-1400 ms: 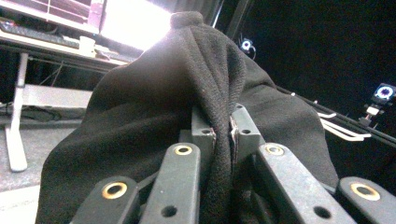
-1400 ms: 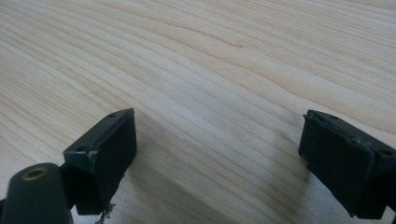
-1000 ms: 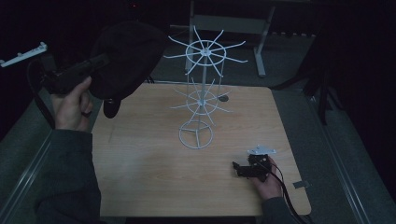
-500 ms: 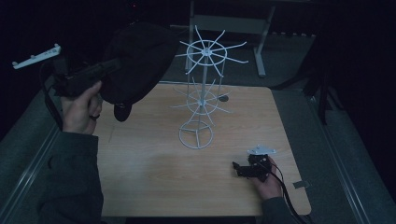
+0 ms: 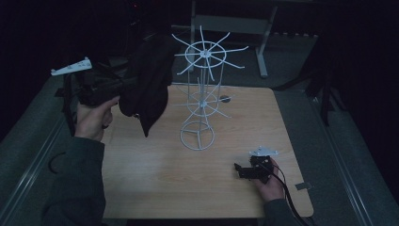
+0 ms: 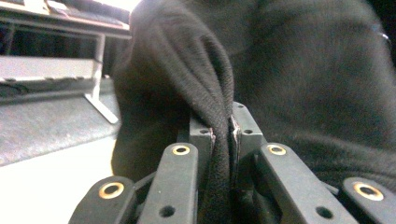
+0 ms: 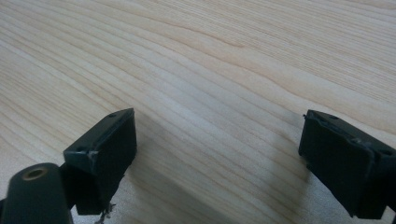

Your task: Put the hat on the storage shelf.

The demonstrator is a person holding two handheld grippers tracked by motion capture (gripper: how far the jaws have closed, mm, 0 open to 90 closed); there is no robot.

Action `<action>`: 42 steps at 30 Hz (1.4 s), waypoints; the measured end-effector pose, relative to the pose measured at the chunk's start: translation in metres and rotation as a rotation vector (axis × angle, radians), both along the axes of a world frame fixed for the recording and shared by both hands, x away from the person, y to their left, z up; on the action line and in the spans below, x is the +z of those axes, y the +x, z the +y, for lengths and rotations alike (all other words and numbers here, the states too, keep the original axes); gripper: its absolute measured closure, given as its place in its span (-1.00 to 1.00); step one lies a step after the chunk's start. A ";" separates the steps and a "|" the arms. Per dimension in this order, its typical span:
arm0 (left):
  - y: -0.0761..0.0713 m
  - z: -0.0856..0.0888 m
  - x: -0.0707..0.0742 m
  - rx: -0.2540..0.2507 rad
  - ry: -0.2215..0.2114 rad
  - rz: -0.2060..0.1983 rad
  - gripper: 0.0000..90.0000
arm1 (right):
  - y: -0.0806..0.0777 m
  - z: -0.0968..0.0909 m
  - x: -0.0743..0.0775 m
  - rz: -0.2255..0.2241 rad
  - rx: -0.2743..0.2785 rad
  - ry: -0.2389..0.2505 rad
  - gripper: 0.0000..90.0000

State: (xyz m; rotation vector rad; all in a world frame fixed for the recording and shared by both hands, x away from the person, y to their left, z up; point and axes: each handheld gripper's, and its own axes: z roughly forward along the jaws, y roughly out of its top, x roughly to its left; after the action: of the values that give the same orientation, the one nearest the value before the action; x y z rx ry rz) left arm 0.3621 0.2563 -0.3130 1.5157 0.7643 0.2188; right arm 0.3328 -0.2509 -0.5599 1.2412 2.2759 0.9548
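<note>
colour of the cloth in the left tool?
Black knit cloth; clearest in the left gripper view.

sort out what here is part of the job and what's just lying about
Part of the job:
- black cloth, pinched in the left claw
- white wire rack, standing on the table right beside the cloth

Just lying about:
- right claw, open, low over the bare wooden table
- grey metal frame behind the table
- small dark round thing near the table's far edge

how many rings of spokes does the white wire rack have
2. On the white wire rack, the larger upper ring of spokes is at the top, beside the black knitted cloth; the smaller lower ring of spokes sits midway down the pole. The round base ring has no outward spokes.
</note>
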 end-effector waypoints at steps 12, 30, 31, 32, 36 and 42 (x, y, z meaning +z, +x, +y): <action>0.003 -0.009 -0.008 -0.004 0.048 0.014 0.40 | 0.000 0.000 0.000 -0.002 0.001 -0.002 -0.76; -0.002 0.006 -0.002 0.084 0.011 0.002 -0.23 | 0.000 0.000 0.000 -0.001 0.000 0.000 -0.76; -0.002 0.008 -0.002 0.092 0.003 0.002 -0.22 | 0.000 0.000 0.000 0.000 0.000 0.000 -0.76; -0.002 0.010 -0.002 0.101 -0.002 0.002 -0.21 | 0.000 0.000 0.000 0.000 0.000 0.000 -0.76; -0.004 0.017 0.000 0.127 -0.029 -0.015 -0.15 | 0.000 0.000 0.000 -0.001 0.000 0.000 -0.76; -0.006 0.024 0.000 0.181 -0.044 -0.023 -0.08 | 0.000 0.000 0.000 -0.001 0.001 -0.001 -0.76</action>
State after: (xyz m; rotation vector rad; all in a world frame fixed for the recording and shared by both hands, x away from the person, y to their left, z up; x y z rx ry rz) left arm 0.3559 0.2808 -0.3127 1.4011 0.8836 0.3521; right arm 0.3328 -0.2509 -0.5600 1.2387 2.2756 0.9540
